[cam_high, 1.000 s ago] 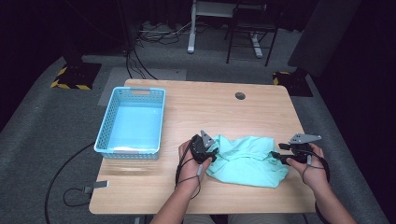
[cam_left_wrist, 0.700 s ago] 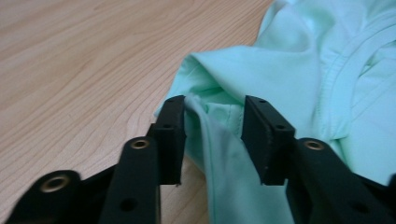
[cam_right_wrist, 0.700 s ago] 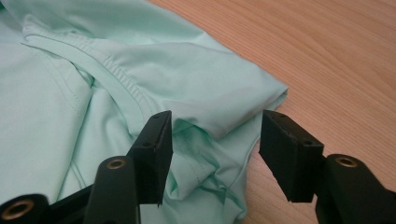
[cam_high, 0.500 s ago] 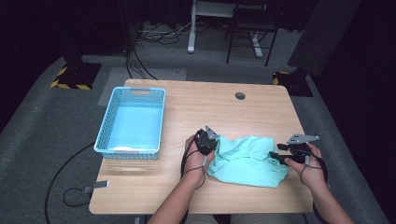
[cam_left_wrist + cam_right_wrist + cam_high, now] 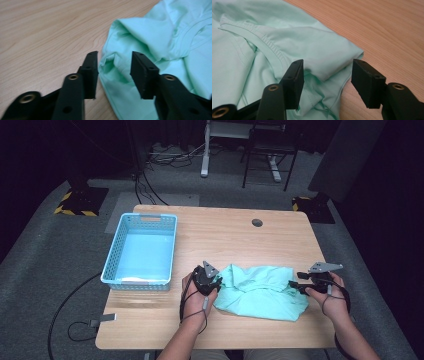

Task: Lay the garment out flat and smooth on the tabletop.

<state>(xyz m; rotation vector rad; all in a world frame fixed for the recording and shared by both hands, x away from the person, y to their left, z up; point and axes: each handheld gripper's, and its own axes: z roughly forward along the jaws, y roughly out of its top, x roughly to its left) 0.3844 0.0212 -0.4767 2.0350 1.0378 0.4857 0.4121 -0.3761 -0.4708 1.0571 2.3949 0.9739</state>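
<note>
A mint-green shirt [image 5: 260,290] lies crumpled on the front half of a light wooden table [image 5: 230,232], between the two hands. The fabric is a soft, smooth knit — loosely folded over itself, with a ribbed collar band showing in both gripper views.

The left gripper [image 5: 114,71] sits at the shirt's left edge. Its jaws have just been opening and now stand partly apart, straddling a rumpled hem fold; the cloth lies between the flat black pads [image 5: 143,71] without being pinched.

The right gripper [image 5: 327,83] is at the shirt's right edge. Its jaws stand well apart with a folded corner of the cloth lying between them — the pads [image 5: 367,81] do not press on it. The grey three-cornered plate is visible atop this gripper in the high view.

A light blue plastic basket [image 5: 112,270], rectangular with perforated lattice walls, stands on the table's left side, well apart from the shirt. A round cable hole [image 5: 257,222] sits near the far edge.
</note>
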